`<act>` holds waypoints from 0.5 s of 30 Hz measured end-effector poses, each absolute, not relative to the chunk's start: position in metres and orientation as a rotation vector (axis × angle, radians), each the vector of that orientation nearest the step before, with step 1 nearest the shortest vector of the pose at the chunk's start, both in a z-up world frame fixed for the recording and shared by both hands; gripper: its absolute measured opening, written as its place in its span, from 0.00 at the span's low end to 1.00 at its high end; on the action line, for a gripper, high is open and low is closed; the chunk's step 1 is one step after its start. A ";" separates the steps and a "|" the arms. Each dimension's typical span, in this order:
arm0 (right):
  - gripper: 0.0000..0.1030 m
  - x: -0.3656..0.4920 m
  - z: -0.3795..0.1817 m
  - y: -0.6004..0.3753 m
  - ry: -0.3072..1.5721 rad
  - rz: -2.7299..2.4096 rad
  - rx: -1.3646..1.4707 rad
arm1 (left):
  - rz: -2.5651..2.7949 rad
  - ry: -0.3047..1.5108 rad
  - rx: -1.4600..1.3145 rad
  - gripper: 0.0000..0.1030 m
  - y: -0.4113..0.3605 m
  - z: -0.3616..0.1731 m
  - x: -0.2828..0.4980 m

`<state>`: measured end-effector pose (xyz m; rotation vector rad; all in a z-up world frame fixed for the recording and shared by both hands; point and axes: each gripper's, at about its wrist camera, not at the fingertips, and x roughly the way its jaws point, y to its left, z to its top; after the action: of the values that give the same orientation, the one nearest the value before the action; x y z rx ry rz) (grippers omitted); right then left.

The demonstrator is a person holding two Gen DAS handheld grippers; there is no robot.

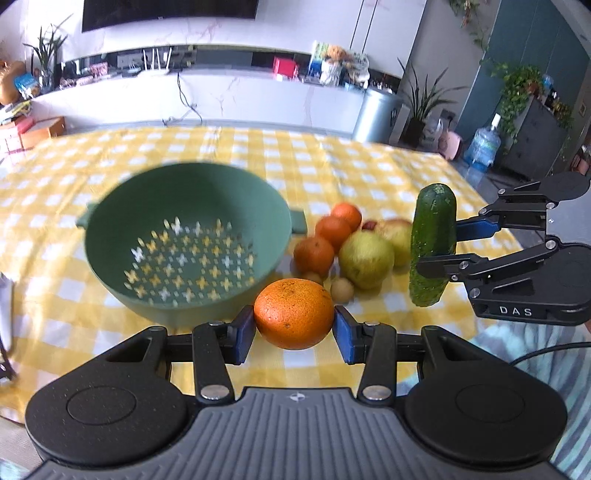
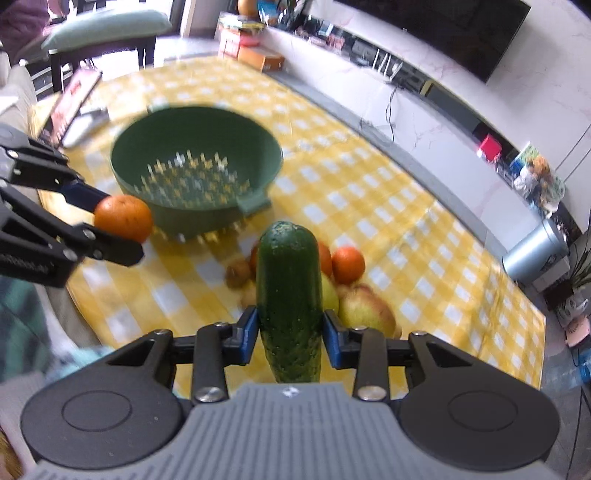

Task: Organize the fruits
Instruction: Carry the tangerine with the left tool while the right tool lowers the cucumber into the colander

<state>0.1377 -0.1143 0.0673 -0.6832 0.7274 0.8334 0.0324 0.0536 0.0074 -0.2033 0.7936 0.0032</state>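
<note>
My left gripper (image 1: 294, 330) is shut on an orange (image 1: 293, 314) and holds it above the table, just right of the green colander (image 1: 184, 236). It also shows in the right wrist view (image 2: 110, 225) with the orange (image 2: 123, 218). My right gripper (image 2: 290, 334) is shut on a dark green cucumber (image 2: 288, 295), held upright; it also shows in the left wrist view (image 1: 443, 247) with the cucumber (image 1: 430, 243). A pile of oranges (image 1: 321, 247), a pear (image 1: 365, 258) and an apple (image 1: 395, 232) lies between colander and cucumber. The colander (image 2: 195, 162) is empty.
The table has a yellow checked cloth (image 1: 258, 155). Small brown fruits (image 1: 341, 290) lie by the pile. A book and papers (image 2: 74, 107) lie at the far table edge. A chair (image 2: 103, 33) stands beyond it.
</note>
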 end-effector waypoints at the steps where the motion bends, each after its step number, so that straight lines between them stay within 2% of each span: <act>1: 0.33 0.136 0.073 -0.112 0.713 0.841 -0.679 | 0.008 0.783 -0.201 0.49 0.055 0.012 0.032; 9: 0.33 0.133 0.127 -0.080 0.611 0.925 -0.590 | 0.076 0.707 -0.196 0.49 0.084 0.041 0.045; 15: 0.33 0.146 0.150 -0.042 0.536 0.952 -0.545 | 0.125 0.731 -0.200 0.49 0.110 0.036 0.065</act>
<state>0.1463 -0.0425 0.1496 -0.5451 0.5357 0.9523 0.0653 0.1103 0.0361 -0.2001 0.7308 0.1245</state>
